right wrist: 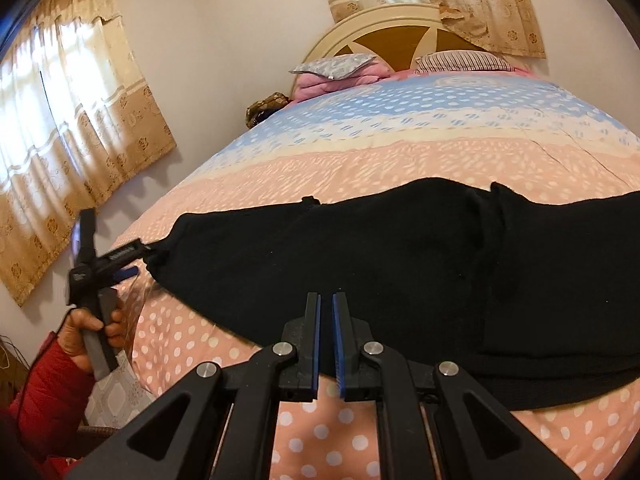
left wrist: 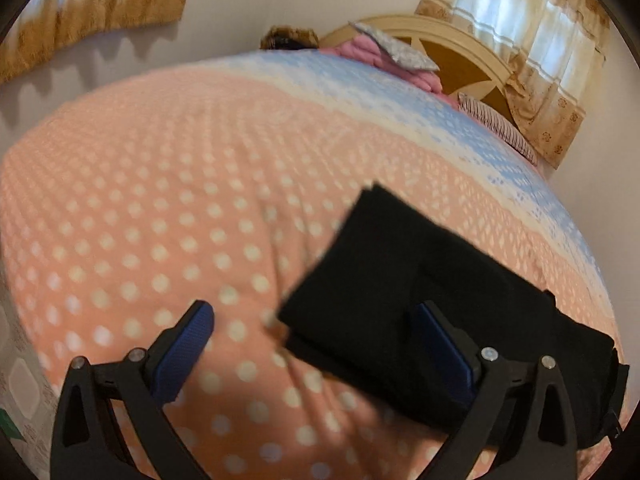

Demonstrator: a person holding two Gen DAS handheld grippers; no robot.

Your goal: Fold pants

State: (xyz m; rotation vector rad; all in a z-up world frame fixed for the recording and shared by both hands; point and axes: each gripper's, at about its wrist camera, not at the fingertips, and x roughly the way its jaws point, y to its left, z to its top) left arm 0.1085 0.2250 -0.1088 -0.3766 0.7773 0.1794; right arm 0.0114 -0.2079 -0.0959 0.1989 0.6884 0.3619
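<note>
A: Where do the black pants (right wrist: 360, 264) lie?
B: Flat across the polka-dot bedspread (left wrist: 160, 208), just ahead of the right gripper (right wrist: 326, 300), whose fingers are pressed together with nothing between them.

A: And the left gripper (left wrist: 316, 320)?
B: Its fingers are spread, holding nothing; the right one (left wrist: 436, 344) is over the pants' edge.
</note>
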